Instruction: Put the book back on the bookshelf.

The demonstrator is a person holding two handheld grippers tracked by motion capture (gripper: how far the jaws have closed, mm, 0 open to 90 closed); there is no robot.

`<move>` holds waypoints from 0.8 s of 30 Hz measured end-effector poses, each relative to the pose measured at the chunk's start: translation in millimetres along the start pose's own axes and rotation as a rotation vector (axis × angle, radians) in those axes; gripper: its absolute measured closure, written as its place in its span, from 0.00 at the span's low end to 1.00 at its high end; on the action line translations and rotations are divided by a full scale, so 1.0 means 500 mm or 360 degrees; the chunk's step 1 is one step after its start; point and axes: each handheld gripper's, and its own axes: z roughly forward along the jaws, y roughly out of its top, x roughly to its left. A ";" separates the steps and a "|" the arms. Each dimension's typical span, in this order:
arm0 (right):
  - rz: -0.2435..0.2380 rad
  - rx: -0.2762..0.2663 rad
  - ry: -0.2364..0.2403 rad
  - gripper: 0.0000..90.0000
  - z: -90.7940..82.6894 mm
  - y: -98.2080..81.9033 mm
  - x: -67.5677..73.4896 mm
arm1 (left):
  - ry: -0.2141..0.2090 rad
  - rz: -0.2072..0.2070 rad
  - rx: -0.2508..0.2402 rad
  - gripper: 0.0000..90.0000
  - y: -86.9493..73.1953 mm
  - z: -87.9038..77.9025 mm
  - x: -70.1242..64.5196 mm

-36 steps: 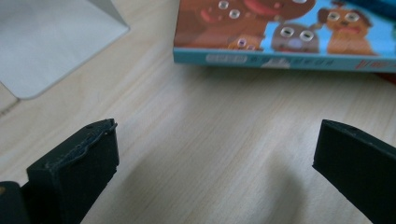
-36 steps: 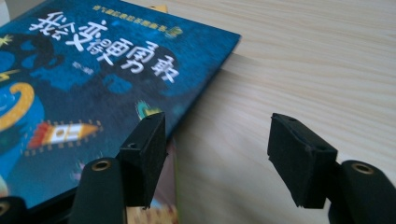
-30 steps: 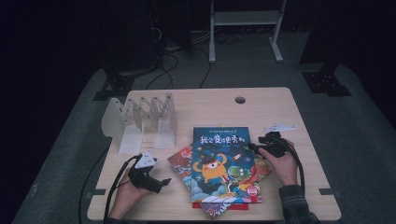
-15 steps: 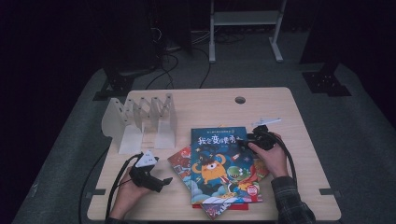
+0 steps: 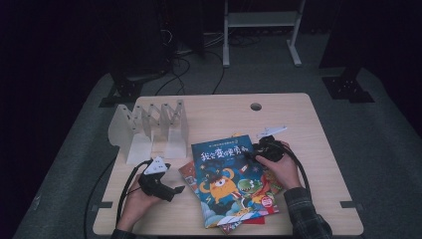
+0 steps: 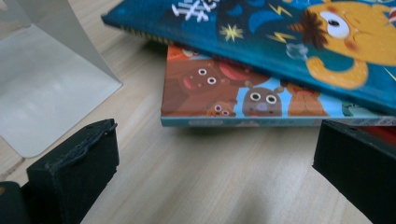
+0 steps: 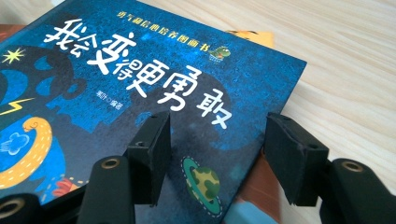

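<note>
Evidently stiff, light and slick, the blue hardcover picture book [image 5: 226, 177] tops the centre-frame stack; the right gripper [image 7: 215, 154], jaws part-open, straddles its right edge, the best hold.

**Colours on the table**

The top book [image 5: 226, 179] is deep blue with white characters, yellow bolts and stars, and an orange-yellow monster. The book beneath [image 6: 243, 100] is brown-orange and light blue — cartoon animals with round white eyes. The rack [image 5: 149, 129] is pale translucent white, the table [image 5: 318, 129] light wood grain. Both gripper bodies — left gripper [image 5: 175, 191], right gripper [image 5: 251, 152] — are black.
</note>
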 end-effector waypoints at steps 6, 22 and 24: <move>-0.0070 0.0005 0.0071 0.46 0.014 0.010 0.019 | 0.0009 0.0006 -0.0006 0.00 0.015 0.003 0.014; -0.0201 0.0040 0.0197 0.46 0.052 0.044 0.069 | 0.0005 0.0005 0.0012 0.00 0.044 0.029 0.043; -0.0210 0.0032 0.0232 0.47 0.059 0.046 0.077 | -0.0007 -0.0005 0.0022 0.00 0.045 0.034 0.047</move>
